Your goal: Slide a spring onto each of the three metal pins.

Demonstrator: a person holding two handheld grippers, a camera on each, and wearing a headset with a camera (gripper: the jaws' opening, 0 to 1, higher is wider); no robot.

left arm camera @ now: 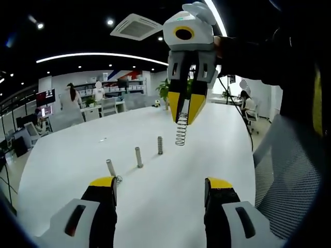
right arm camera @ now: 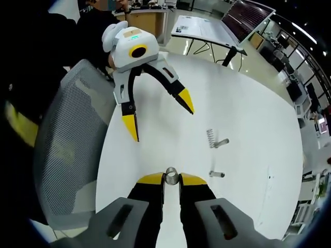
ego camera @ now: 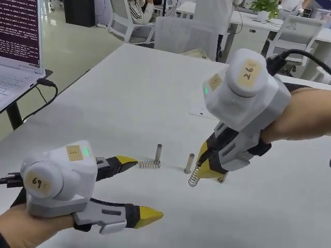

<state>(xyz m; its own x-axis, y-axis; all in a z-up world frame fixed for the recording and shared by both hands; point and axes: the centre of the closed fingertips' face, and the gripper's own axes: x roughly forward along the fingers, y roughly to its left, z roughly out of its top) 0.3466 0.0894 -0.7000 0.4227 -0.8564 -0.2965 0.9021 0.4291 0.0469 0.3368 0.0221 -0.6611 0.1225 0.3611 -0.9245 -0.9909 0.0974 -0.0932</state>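
Two bare metal pins (ego camera: 159,154) (ego camera: 189,163) stand upright on the white table (ego camera: 129,93). A loose spring (ego camera: 149,164) lies at the foot of the left pin. My right gripper (ego camera: 201,173) hovers just right of the pins, shut on a spring (ego camera: 194,179) that hangs from its yellow tips. In the left gripper view that spring (left arm camera: 181,129) dangles above a third pin (left arm camera: 160,145), which looks coiled. My left gripper (ego camera: 139,188) stays low at the near left, open and holding nothing. The held spring (right arm camera: 171,176) is pinched between the right gripper's jaws.
A laptop (ego camera: 18,41) with a cable (ego camera: 46,93) sits on a stand at the far left. Office chairs (ego camera: 176,31) and desks stand beyond the table's far edge. A small white label (ego camera: 201,111) lies on the table behind the pins. A mesh chair (right arm camera: 67,150) stands behind me.
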